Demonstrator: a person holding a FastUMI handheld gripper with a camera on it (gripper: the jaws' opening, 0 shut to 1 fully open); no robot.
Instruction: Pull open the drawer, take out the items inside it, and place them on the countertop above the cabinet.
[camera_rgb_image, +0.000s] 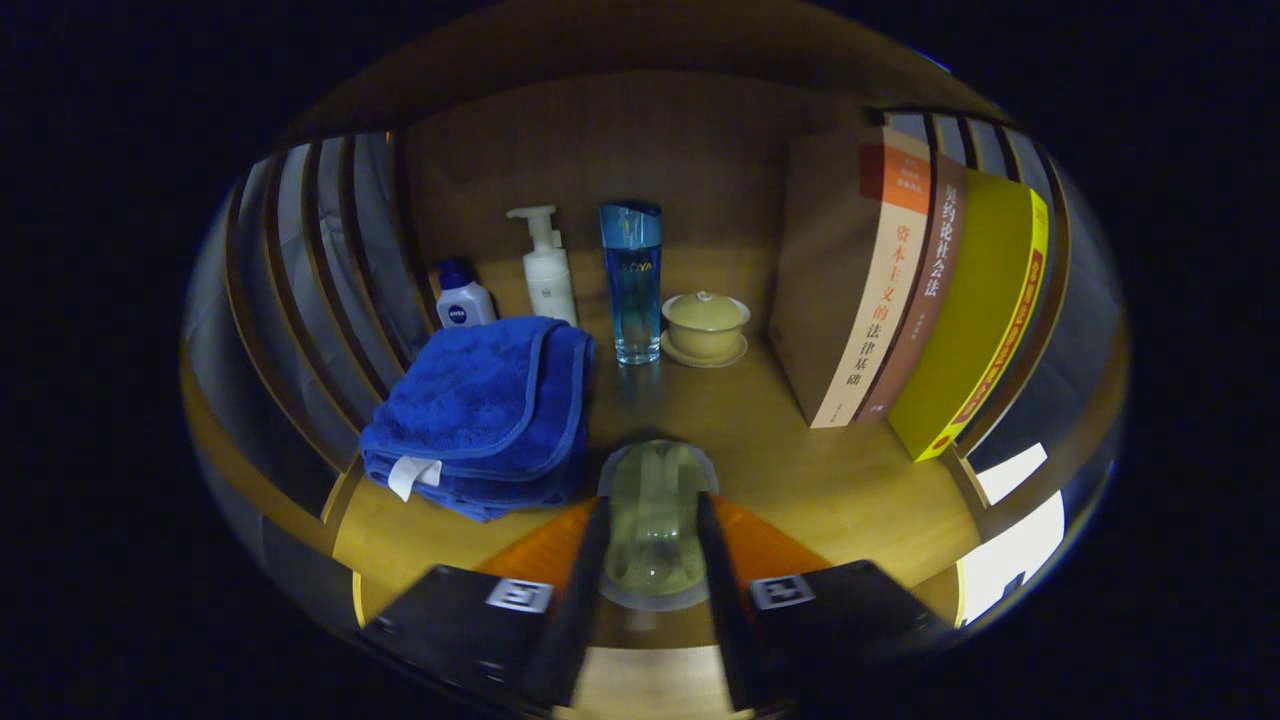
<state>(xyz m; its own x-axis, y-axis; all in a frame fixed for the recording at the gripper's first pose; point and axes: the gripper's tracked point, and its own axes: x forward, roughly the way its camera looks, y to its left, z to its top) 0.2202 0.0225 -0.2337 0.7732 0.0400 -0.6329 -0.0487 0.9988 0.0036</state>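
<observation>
Holding: the gripper (655, 520) has its two fingers pressed on either side of a clear, pale-green glass jar (655, 515), which sits between them, its rounded top reaching just past the fingertips.
Jar position: over the front part of the wooden countertop (800, 470); whether its base touches the wood cannot be told, as the fingers hide it.
Folded cloth: a thick blue towel with a white tag (480, 415) lies on the countertop just to the left of the jar and the left finger, its near corner close to the jar.
Back row: a small dark-blue bottle with a white body (463, 296) stands behind the towel; beside it to the right is a white pump bottle (547, 268), then a tall, clear blue glass bottle (631, 282), upright and straight ahead, beyond the jar.
Cup: a yellow ceramic lidded cup on a matching saucer (705, 327) sits just right of the tall blue bottle.
Books: three upright books (905, 300), one brown-and-cream, one dark brown, one yellow, stand together on the right side of the countertop, well apart from the jar.
Surround: slatted wooden side panels (320, 270) flank the shelf, with a wooden back wall (640, 150) behind the bottles.
</observation>
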